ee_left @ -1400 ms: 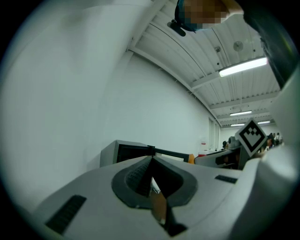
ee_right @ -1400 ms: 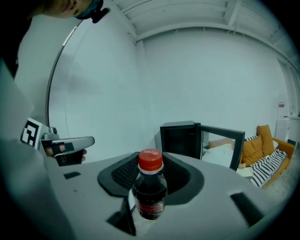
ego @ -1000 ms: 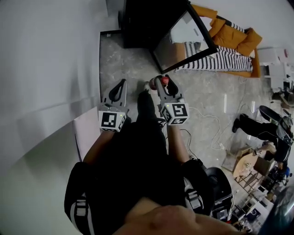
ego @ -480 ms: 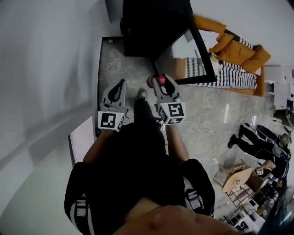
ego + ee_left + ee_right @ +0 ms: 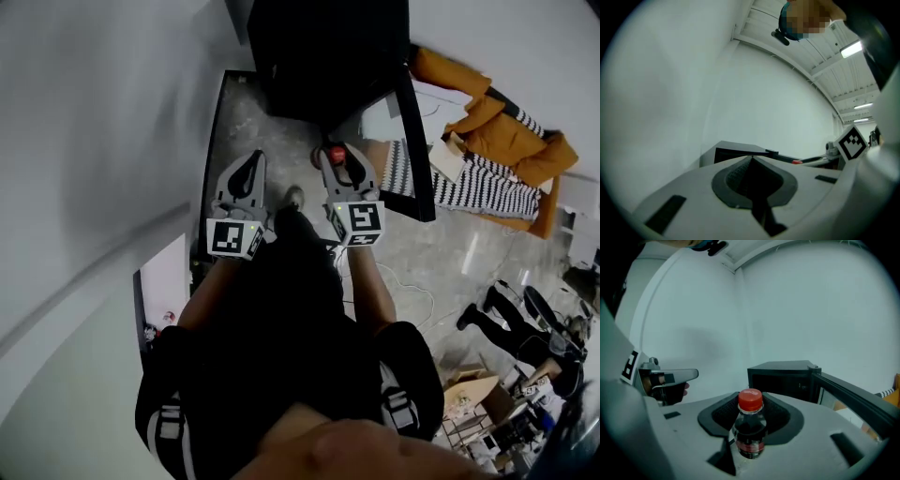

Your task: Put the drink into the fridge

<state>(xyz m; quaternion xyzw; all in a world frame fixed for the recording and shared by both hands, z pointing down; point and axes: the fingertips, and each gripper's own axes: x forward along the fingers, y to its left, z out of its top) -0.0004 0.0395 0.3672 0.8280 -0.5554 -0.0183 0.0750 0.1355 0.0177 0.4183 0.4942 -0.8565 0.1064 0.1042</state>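
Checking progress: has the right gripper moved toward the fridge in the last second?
Yes. The right gripper, holding the drink, has moved forward; its gap to the open fridge has shrunk.

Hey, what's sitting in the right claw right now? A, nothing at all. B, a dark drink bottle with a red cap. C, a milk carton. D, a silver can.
B: the right gripper view shows the right claw closed on an upright dark drink bottle with a red cap.
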